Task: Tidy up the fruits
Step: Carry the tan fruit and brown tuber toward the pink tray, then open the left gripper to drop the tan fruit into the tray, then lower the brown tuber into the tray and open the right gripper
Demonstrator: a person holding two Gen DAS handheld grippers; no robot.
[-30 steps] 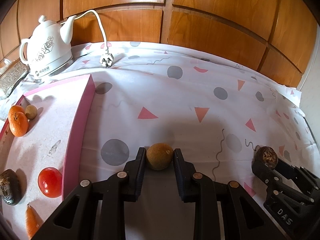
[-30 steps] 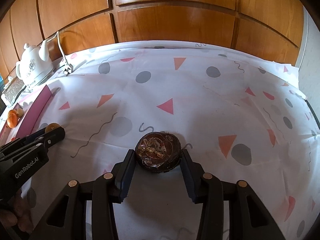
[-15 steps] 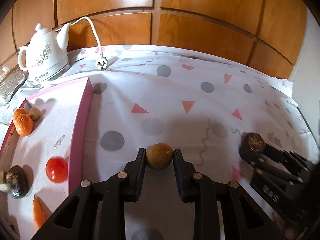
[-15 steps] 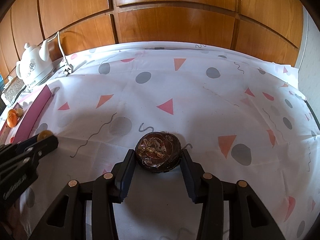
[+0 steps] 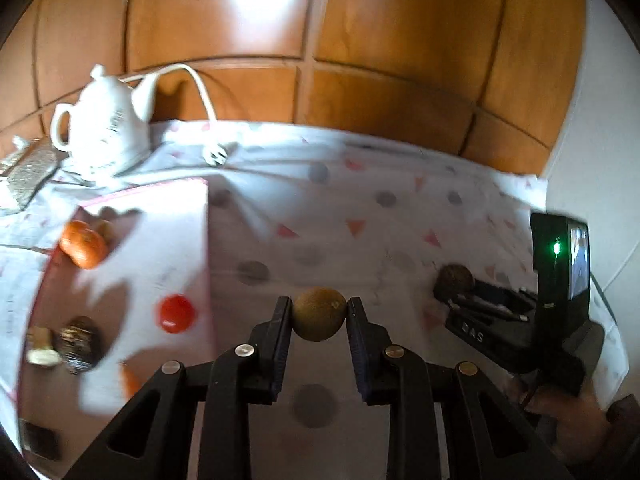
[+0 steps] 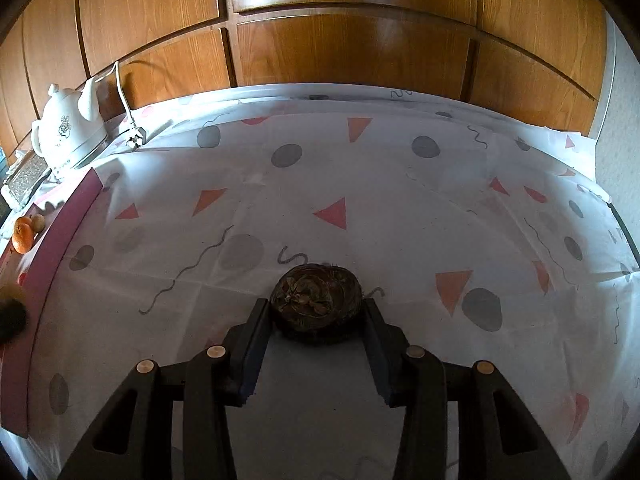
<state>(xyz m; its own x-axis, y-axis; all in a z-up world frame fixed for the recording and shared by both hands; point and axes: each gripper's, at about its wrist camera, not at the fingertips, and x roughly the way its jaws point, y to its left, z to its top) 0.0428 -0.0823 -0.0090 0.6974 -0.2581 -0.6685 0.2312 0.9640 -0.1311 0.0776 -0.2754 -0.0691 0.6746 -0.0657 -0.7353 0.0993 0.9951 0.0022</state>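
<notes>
My left gripper (image 5: 319, 314) is shut on a small brown kiwi (image 5: 319, 314) and holds it above the tablecloth, right of the pink tray (image 5: 206, 240). The tray holds an orange (image 5: 83, 244), a red tomato (image 5: 176, 313), a dark round fruit (image 5: 79, 344) and a carrot tip (image 5: 130, 382). My right gripper (image 6: 318, 312) is shut on a dark brown round fruit (image 6: 316, 302) just over the cloth. It also shows in the left wrist view (image 5: 454, 280), at the right. The left wrist view is blurred.
A white kettle (image 5: 106, 124) with its cord and plug (image 5: 216, 154) stands at the back left, beside a silvery box (image 5: 28, 172). A wooden panelled wall (image 6: 340, 40) runs behind the table. The tray's edge (image 6: 52, 248) lies at the far left of the right wrist view.
My left gripper has risen with the kiwi and swung, so the tray and table look lower and farther. The right gripper has stayed nearly still with its dark fruit.
</notes>
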